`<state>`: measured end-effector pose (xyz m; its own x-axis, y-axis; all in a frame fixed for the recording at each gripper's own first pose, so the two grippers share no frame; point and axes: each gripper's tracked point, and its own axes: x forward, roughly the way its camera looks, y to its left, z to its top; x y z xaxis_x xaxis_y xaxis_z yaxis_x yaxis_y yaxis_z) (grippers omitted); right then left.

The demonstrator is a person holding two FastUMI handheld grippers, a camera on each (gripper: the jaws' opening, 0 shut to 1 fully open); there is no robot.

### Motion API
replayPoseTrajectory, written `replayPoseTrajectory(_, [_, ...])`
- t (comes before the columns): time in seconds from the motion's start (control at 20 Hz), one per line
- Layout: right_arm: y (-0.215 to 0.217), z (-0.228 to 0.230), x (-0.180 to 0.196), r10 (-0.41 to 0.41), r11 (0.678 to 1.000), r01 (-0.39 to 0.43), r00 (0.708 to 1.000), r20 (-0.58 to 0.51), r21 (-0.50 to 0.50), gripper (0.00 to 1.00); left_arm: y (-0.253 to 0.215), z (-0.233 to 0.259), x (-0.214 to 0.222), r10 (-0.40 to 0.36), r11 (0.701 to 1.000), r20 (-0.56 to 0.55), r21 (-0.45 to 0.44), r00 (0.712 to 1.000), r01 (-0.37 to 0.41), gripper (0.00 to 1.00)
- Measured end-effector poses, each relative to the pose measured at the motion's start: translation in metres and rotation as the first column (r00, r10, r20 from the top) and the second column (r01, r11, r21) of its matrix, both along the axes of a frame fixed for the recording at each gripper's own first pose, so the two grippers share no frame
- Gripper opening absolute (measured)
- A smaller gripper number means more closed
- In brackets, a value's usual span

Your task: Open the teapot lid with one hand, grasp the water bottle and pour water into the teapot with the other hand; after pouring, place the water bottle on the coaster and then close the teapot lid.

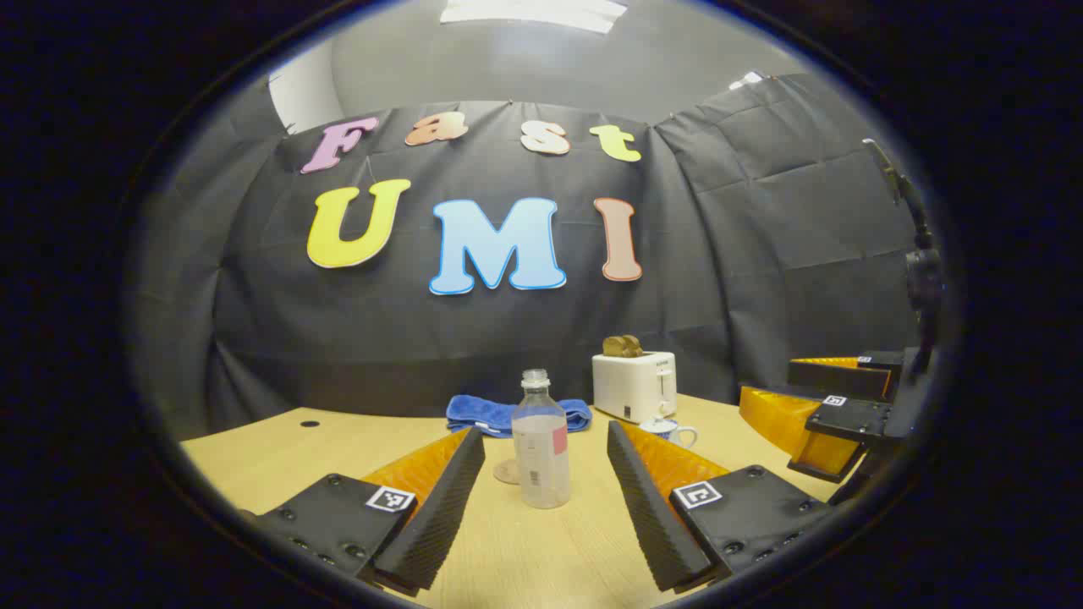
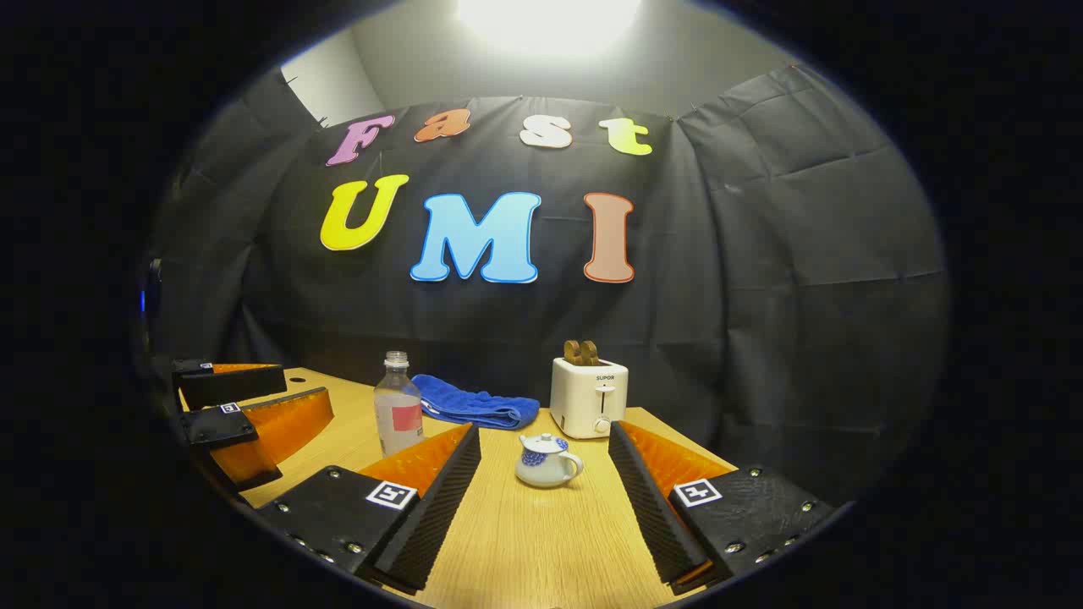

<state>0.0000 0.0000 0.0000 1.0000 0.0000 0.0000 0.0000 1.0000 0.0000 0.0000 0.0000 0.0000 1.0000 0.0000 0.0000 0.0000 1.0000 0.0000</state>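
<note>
A clear, uncapped water bottle (image 1: 541, 440) with a pink label stands on the wooden table straight ahead of my left gripper (image 1: 541, 516), which is open and short of it. A small round coaster (image 1: 508, 471) lies just behind the bottle to its left. The white teapot (image 2: 546, 461) with blue pattern and its lid on sits straight ahead of my open right gripper (image 2: 546, 512). In the left gripper view the teapot (image 1: 668, 431) peeks out behind a finger, and the right gripper (image 1: 766, 382) hovers at the right. The right gripper view has the bottle (image 2: 398, 416) and the left gripper (image 2: 305, 387) at its left.
A white toaster (image 2: 588, 396) holding toast stands at the back of the table (image 2: 525, 541), behind the teapot. A folded blue towel (image 2: 474, 404) lies beside it, behind the bottle. The black cloth wall closes off the back.
</note>
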Motion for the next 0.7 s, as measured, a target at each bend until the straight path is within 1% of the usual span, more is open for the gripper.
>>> replayPoseTrajectory(0.25, [-0.002,-0.002,-0.002,-0.009,0.999,0.009,1.000,-0.003,-0.034,0.95,-0.012,-0.017,0.004,-0.048,0.997,-0.050,-0.057,0.998,0.045,0.99])
replayPoseTrajectory(0.35, [-0.001,-0.003,-0.002,-0.003,0.999,0.002,1.000,-0.006,-0.033,0.95,-0.009,-0.021,0.005,-0.031,0.998,-0.072,-0.056,0.997,0.027,0.99])
replayPoseTrajectory(0.55, [-0.001,-0.004,0.000,0.002,1.000,-0.002,1.000,-0.010,-0.012,0.94,-0.013,-0.031,0.007,-0.044,0.998,-0.116,-0.050,0.992,0.039,0.99])
replayPoseTrajectory(0.7, [-0.001,-0.005,0.002,-0.001,1.000,0.001,1.000,-0.013,-0.015,0.95,-0.015,-0.036,0.010,-0.051,0.997,-0.136,-0.057,0.989,0.044,0.99])
